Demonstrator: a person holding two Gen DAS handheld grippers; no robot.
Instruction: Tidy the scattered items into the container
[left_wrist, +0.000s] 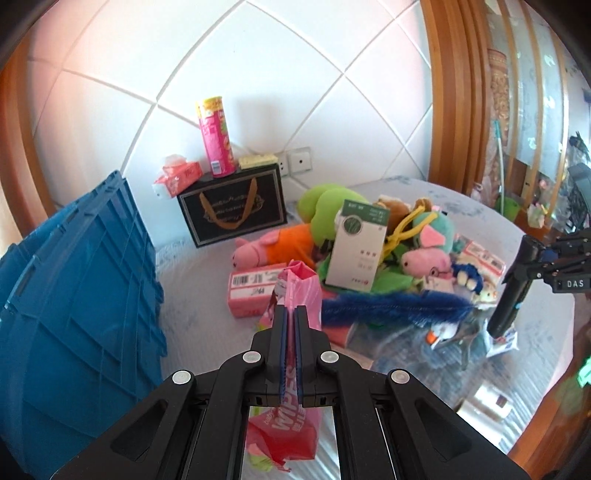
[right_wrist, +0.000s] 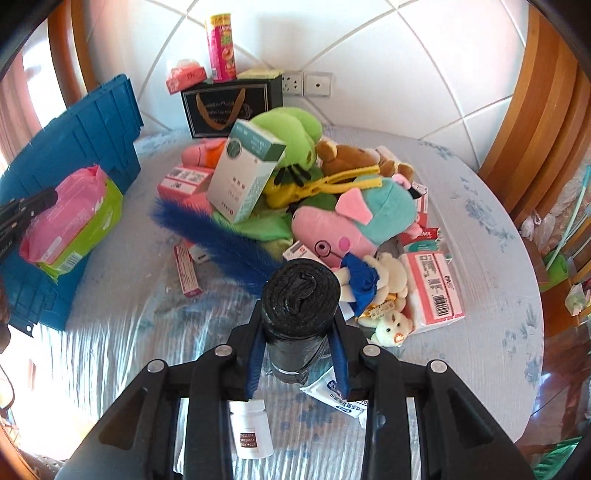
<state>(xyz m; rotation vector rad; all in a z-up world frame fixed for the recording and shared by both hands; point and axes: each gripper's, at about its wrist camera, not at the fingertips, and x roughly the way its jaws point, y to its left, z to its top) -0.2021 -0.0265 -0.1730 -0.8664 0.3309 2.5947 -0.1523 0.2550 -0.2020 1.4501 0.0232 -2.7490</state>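
Note:
My left gripper (left_wrist: 290, 314) is shut on a pink pack of wipes (left_wrist: 299, 291), held up off the table. In the right wrist view that pack (right_wrist: 70, 218) hangs at the left, in front of the blue crate (right_wrist: 92, 136). The crate (left_wrist: 74, 295) fills the left of the left wrist view. My right gripper (right_wrist: 299, 325) is shut on a black roll of bin bags (right_wrist: 301, 291), lifted above the table; the roll (left_wrist: 511, 284) also shows at the right edge. Between them lies a pile: a green plush (right_wrist: 291, 136), a pig plush (right_wrist: 343, 221), a white and green box (right_wrist: 243, 170), a blue feather duster (right_wrist: 214, 236).
A black gift box (left_wrist: 232, 206) stands by the tiled wall, with a pink can (left_wrist: 216, 136) and a tissue pack (left_wrist: 177, 177) on it. A white bottle (right_wrist: 251, 428) and a sachet (right_wrist: 332, 395) lie under my right gripper. The round table's edge (right_wrist: 532, 332) curves at the right.

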